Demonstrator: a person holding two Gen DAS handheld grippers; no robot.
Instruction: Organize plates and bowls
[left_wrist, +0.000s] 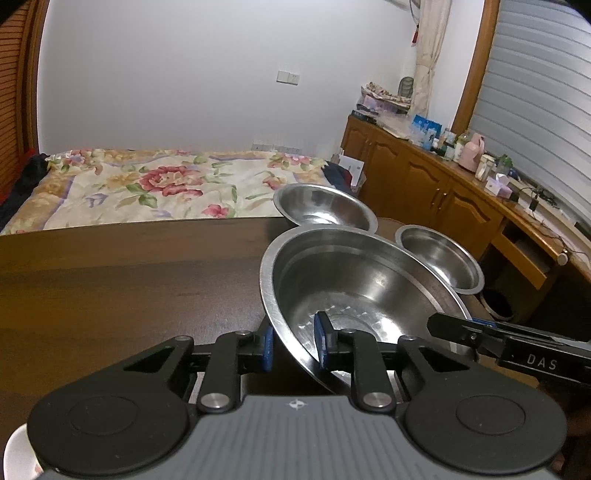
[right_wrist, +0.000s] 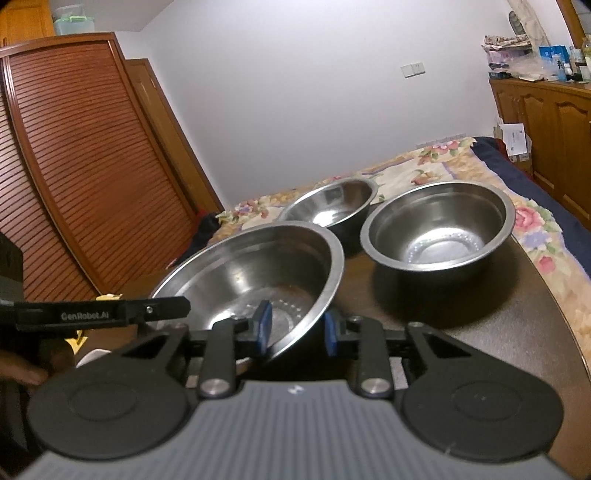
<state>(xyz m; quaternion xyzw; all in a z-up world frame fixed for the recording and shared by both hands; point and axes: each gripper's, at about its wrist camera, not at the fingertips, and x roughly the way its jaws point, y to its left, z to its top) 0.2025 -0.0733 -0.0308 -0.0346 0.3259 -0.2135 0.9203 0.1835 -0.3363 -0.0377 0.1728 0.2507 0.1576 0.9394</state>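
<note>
Three steel bowls stand on a dark wooden table. The large bowl is nearest. My left gripper straddles its near rim, one blue pad outside and one inside, with a gap still showing, so it is open. My right gripper straddles the opposite rim the same way, also open. A mid-sized bowl sits at the table's far edge. A deeper bowl stands to the right. Each gripper's finger shows in the other's view.
A white dish edge lies near the table's front left, with something yellow nearby. A hand shows at the left. Beyond the table are a floral bed, a slatted wardrobe and wooden cabinets.
</note>
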